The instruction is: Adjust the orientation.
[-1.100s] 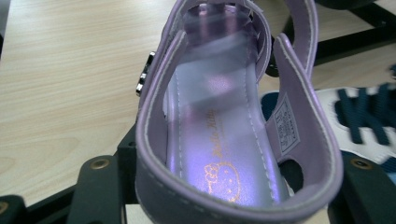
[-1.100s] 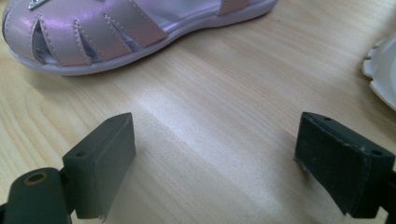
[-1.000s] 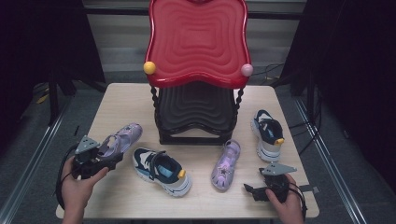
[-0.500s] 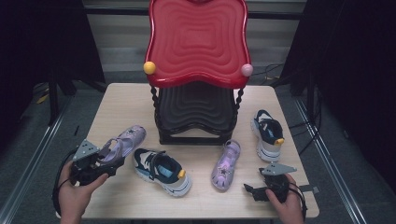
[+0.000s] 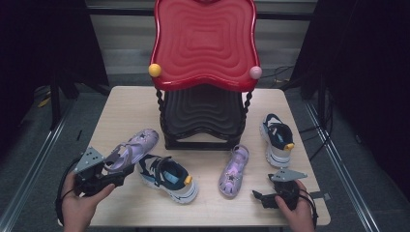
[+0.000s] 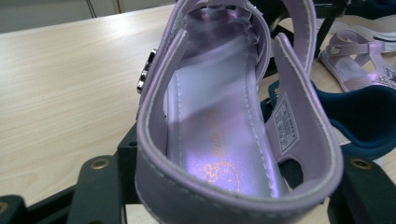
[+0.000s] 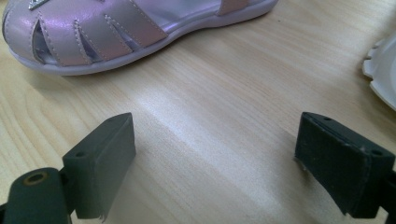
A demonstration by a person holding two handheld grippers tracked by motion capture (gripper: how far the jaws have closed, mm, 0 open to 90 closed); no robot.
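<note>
Lilac child's sandal [image 5: 129,153] at eight o'clock on the wooden table [image 5: 125,104], heel strap pinched in the left gripper [image 5: 112,175]; its toe points to one o'clock beside a navy sneaker [image 5: 169,177]. Right gripper [image 5: 256,195] at five o'clock, jaws spread, nothing between them, near the second lilac sandal [image 5: 233,170].

My left gripper [image 6: 224,196]: pads hidden behind heel of lilac sandal [image 6: 224,116], contact not visible | sandal toe cut off by top edge in left gripper view | second lilac sandal [image 7: 116,28]: heel and top cropped in right gripper view | white sole [image 7: 383,70]: cut off at right edge, shoe unidentifiable
</note>
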